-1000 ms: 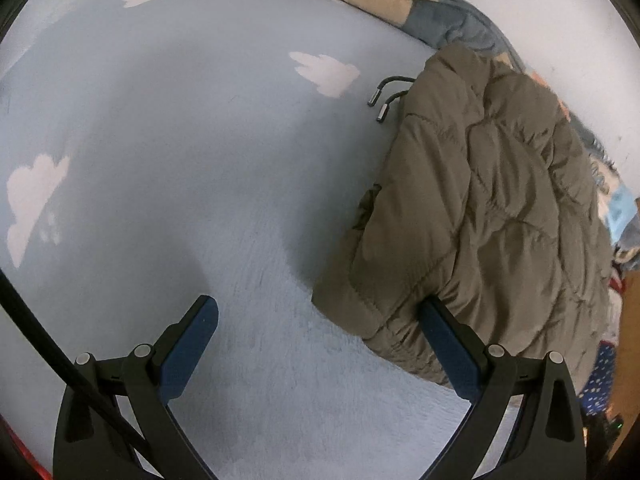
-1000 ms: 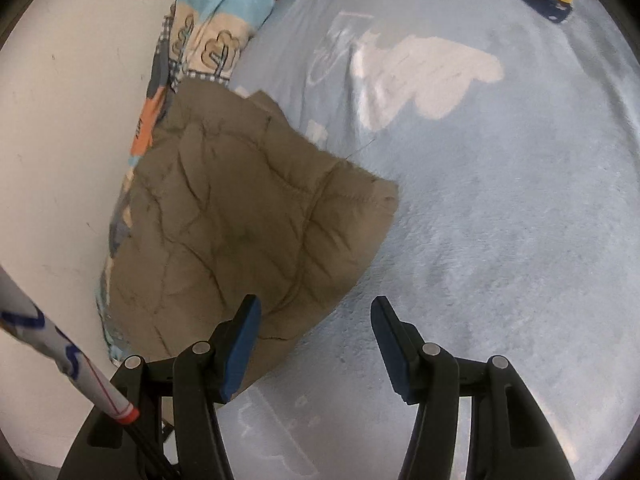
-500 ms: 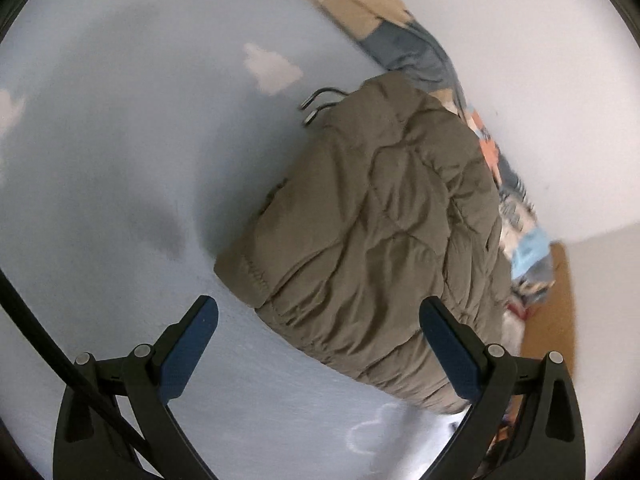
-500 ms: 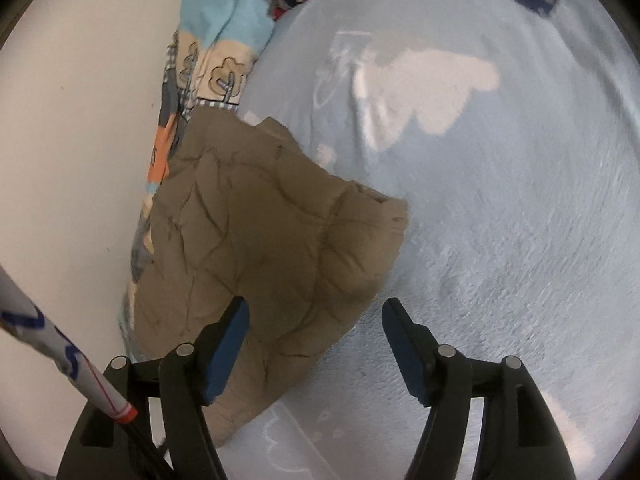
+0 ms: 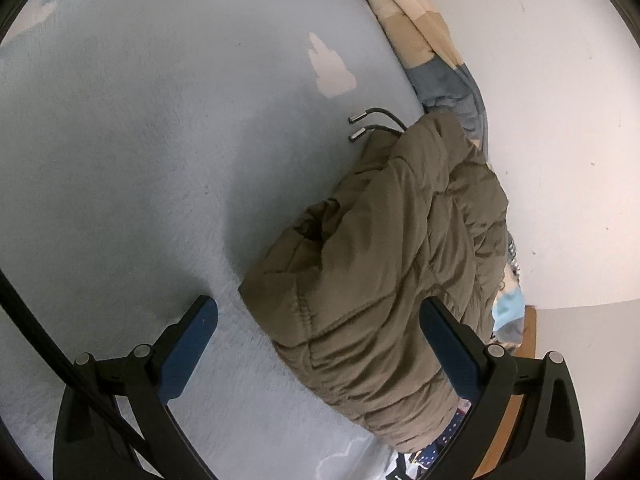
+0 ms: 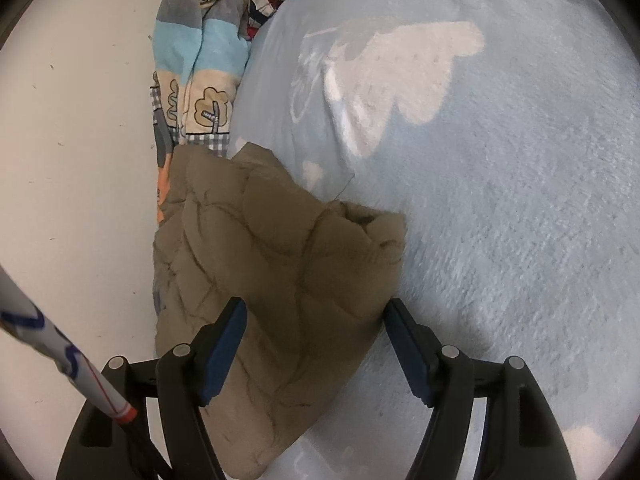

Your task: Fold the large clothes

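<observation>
Folded olive jacket (image 6: 280, 280) lies at the blue blanket's (image 6: 500, 240) wall-side edge, straddled unpinched by both wide-spread grippers, right gripper (image 6: 314, 320) just opening, left gripper (image 5: 316, 320) likewise empty; blanket beyond lies open.

Matt quilted olive cloth jacket (image 5: 384, 264), fuzzy pale-blue fleece blanket (image 6: 520, 220), shiny metal cord tips (image 5: 357, 128), smooth matt black plastic gripper arms, printed cotton quilt (image 6: 200, 80)

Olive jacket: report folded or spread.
Folded: the olive jacket lies as a compact, layered bundle on the blue blanket.
</observation>
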`<state>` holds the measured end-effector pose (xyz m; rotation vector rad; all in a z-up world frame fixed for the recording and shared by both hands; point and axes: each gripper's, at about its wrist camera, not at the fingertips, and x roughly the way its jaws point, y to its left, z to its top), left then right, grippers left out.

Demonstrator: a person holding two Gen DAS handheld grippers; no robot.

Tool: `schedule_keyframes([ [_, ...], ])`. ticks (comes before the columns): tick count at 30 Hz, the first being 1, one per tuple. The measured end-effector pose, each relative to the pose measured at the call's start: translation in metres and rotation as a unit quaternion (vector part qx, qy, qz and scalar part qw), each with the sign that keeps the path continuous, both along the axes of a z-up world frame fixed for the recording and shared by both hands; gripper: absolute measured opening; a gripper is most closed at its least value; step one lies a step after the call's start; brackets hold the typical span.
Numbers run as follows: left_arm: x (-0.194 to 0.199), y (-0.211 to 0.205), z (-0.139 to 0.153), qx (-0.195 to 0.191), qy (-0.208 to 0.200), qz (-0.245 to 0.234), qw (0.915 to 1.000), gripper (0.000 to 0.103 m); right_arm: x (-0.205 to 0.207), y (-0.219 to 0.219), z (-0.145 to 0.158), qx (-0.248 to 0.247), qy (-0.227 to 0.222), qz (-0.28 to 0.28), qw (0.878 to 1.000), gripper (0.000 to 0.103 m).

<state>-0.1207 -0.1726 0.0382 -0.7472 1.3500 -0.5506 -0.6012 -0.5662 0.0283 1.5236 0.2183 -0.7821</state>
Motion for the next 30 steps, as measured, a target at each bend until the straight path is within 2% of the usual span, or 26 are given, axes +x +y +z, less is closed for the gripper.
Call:
schedule_keyframes([
  [7, 0.007, -0.004, -0.012, -0.015, -0.001, 0.014, 0.9998, 0.101, 0.006, -0.007, -0.007, -0.008, 0.002, -0.007, 1.000, 0.078],
  [11, 0.010, -0.010, -0.015, -0.019, -0.007, 0.023, 0.9995, 0.102, 0.013, -0.015, -0.013, -0.011, -0.009, -0.010, 1.000, 0.084],
  [15, 0.014, -0.020, -0.012, -0.007, -0.015, 0.012, 0.9998, 0.102, 0.021, -0.021, -0.017, -0.017, -0.015, -0.009, 1.000, 0.087],
  [17, 0.016, -0.028, -0.008, -0.006, -0.028, -0.006, 0.9996, 0.102, 0.022, -0.020, -0.019, -0.019, -0.011, -0.004, 1.000, 0.087],
  [19, 0.016, -0.036, -0.004, 0.012, -0.044, -0.026, 0.9986, 0.102, 0.022, -0.020, -0.022, -0.022, -0.010, 0.000, 1.000, 0.087],
  [21, 0.014, -0.047, 0.003, 0.032, -0.082, -0.055, 0.9946, 0.102, 0.025, -0.022, -0.021, -0.026, -0.001, 0.009, 1.000, 0.083],
  [22, 0.012, -0.051, 0.008, 0.040, -0.102, -0.065, 0.9918, 0.096, 0.025, -0.022, -0.021, -0.027, 0.002, 0.010, 1.000, 0.080],
  [23, 0.009, -0.057, 0.018, 0.065, -0.140, -0.079, 0.9848, 0.086, 0.025, -0.022, -0.019, -0.028, 0.009, 0.012, 0.999, 0.072],
  [24, 0.006, -0.063, 0.026, 0.091, -0.167, -0.090, 0.9776, 0.081, 0.026, -0.021, -0.017, -0.030, 0.015, 0.013, 0.999, 0.064],
  [25, 0.002, -0.070, 0.035, 0.117, -0.198, -0.105, 0.9675, 0.072, 0.027, -0.021, -0.013, -0.036, 0.024, 0.016, 0.999, 0.061],
  [27, -0.008, -0.082, 0.051, 0.167, -0.257, -0.127, 0.9434, 0.063, 0.037, -0.018, 0.003, -0.068, 0.074, 0.036, 0.994, 0.050],
  [28, -0.014, -0.089, 0.058, 0.195, -0.286, -0.140, 0.9277, 0.060, 0.043, -0.016, 0.012, -0.087, 0.102, 0.046, 0.990, 0.049],
  [30, -0.023, -0.099, 0.066, 0.234, -0.323, -0.160, 0.9029, 0.056, 0.059, -0.009, 0.033, -0.132, 0.170, 0.069, 0.974, 0.046],
])
